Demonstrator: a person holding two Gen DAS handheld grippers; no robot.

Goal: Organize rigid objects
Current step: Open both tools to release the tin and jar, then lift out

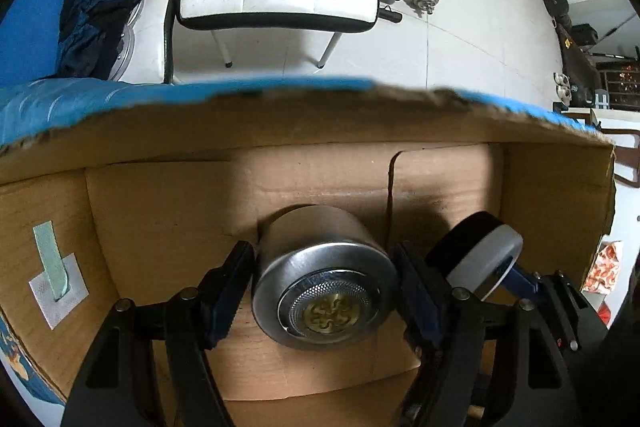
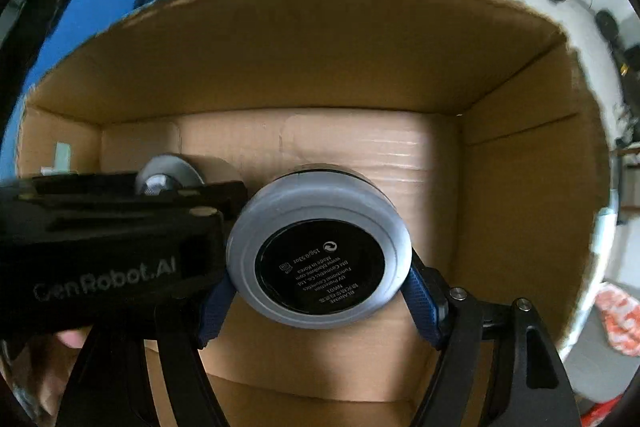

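Both grippers lowered side by side into an open cardboard box (image 2: 520, 187), each loaded. Left gripper (image 1: 324, 291) clamped across a squat silver cylinder (image 1: 320, 267) with a mesh-and-brass disc on the near end, pads pressed to its curved flanks. Right gripper (image 2: 320, 291) closed around a round grey-rimmed compact (image 2: 320, 247), black printed label facing the lens, blue pads gripping its rim from both sides. Both items held above the brown box floor, the compact just beside the cylinder, neither yet seen resting on the cardboard.

Risks from here, judged from the crowding: two tools close together inside one box, so a sideways drift likely to knock finger against finger or compact against cylinder. Round, smooth sides on both pieces, so a release short of the floor likely to send either one rolling or tipping toward a wall. Slight tilt of the left tool likely to land the cylinder on its edge. Far wall close ahead; forward push liable to scrape it.
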